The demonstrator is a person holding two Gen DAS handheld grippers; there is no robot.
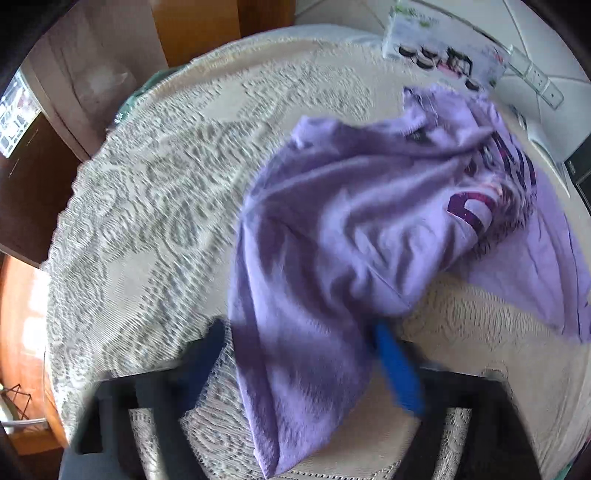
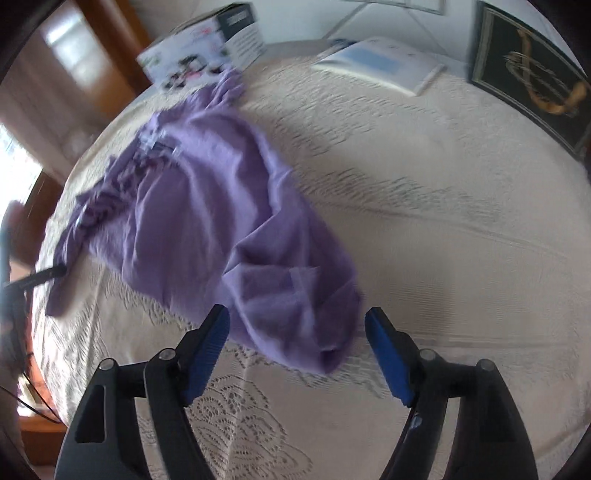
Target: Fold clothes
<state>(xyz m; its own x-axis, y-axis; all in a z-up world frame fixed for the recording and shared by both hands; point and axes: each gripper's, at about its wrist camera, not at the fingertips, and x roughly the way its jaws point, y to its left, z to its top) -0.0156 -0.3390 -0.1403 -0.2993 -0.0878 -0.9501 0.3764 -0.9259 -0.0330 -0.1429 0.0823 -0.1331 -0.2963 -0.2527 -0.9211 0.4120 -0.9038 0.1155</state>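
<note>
A crumpled lilac T-shirt (image 1: 351, 236) with a dark purple print lies on a cream lace tablecloth (image 1: 159, 206). In the left wrist view my left gripper (image 1: 299, 339) is open, and a loose part of the shirt lies between its blue fingers (image 1: 399, 369). In the right wrist view the same shirt (image 2: 207, 206) lies to the left and centre. My right gripper (image 2: 297, 321) is open, its blue fingers (image 2: 207, 343) on either side of the shirt's near end, not closed on it.
A printed cardboard box (image 1: 443, 51) stands at the table's far edge; it also shows in the right wrist view (image 2: 207, 44). A white booklet (image 2: 380, 62) and a dark framed picture (image 2: 535, 74) lie at the far right. Wooden furniture (image 1: 199, 26) stands behind.
</note>
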